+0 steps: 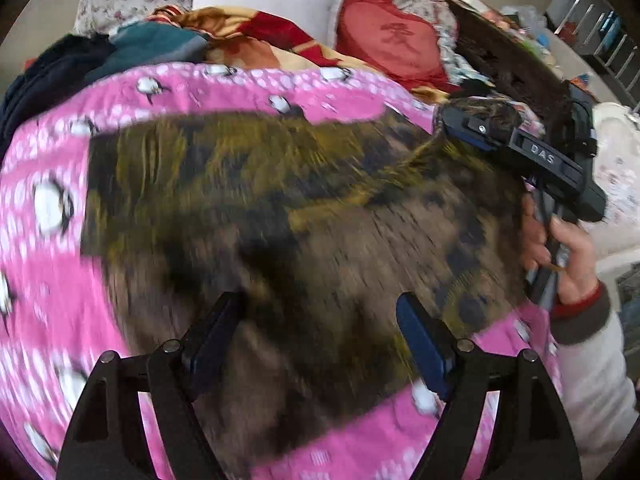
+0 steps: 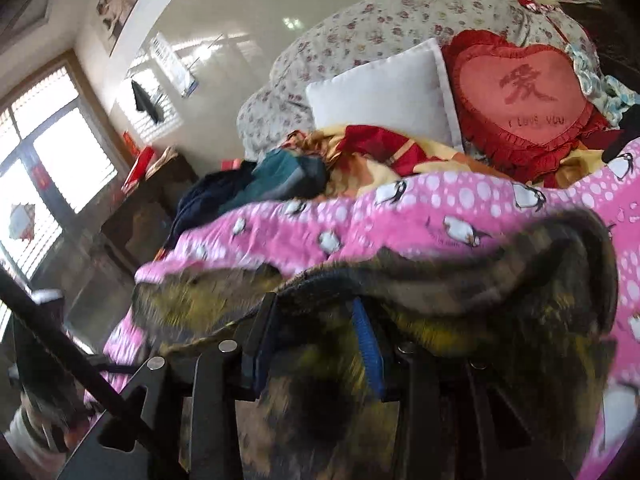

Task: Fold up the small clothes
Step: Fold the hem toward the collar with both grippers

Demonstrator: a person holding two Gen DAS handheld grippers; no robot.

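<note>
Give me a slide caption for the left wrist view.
Open left gripper above a brown-and-yellow garment spread on a pink penguin-print blanket.

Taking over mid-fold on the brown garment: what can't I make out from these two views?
- Garment pattern and edges: motion-blurred in both views.
- Right gripper: whether its pads press the cloth, blurred in the right view; in the left view the draped fabric covers its tips.
- Garment's near edge: cut off behind the left gripper and the frame bottom.
- Dark clothes pile: too jumbled to separate.
</note>
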